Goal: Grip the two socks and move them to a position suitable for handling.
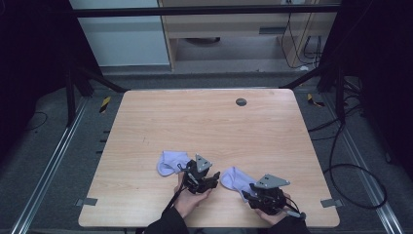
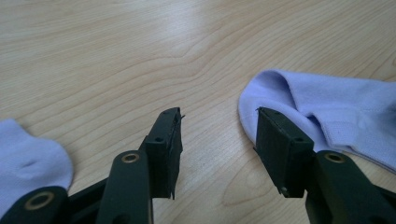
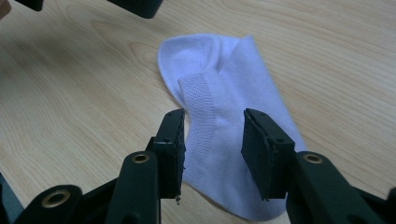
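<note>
table (image 1: 204, 122) far half bare; both hand-held grippers open over socks near front edge.

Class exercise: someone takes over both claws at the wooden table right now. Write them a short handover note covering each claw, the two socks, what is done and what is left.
Left claw: jaws apart over bare wood between the two socks, one jaw at the edge of the right sock; nothing gripped.
Right claw: jaws apart, straddling the right sock's ribbed cuff; not pinched yet.
Left sock and right sock lie flat and separate near the table's front edge.
Done: claws brought to the socks.
Left: probably grip and pair them.
</note>
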`<act>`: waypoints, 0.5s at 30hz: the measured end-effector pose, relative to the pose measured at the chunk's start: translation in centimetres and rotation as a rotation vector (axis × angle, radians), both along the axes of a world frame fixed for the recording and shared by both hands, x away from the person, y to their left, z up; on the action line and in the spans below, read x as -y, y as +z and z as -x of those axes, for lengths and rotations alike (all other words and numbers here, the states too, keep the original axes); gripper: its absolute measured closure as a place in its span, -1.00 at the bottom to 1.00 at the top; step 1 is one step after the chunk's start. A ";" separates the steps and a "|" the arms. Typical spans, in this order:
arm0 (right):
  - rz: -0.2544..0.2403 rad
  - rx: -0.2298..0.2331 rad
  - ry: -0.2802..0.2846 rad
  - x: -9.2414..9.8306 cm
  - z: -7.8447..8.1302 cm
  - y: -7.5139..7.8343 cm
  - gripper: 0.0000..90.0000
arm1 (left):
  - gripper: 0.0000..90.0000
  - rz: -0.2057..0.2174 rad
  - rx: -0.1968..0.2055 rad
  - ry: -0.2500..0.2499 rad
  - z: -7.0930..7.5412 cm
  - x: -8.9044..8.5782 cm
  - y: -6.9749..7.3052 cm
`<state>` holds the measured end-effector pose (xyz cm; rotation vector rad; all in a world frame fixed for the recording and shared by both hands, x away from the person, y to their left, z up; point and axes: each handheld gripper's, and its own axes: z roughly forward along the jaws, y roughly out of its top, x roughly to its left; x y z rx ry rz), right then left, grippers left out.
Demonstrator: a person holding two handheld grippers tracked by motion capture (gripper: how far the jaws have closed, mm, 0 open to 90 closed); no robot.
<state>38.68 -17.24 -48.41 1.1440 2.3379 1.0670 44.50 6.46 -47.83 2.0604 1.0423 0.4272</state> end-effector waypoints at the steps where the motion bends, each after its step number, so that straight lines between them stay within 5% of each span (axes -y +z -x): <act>1: 0.002 -0.002 0.003 0.0 0.0 0.0 0.32 | 0.12 0.001 -0.003 0.000 -0.1 0.1 -0.1; 15: 0.019 -0.039 0.029 -0.3 0.0 -0.7 0.38 | 0.23 -0.031 -0.016 -0.027 -0.3 2.1 -1.4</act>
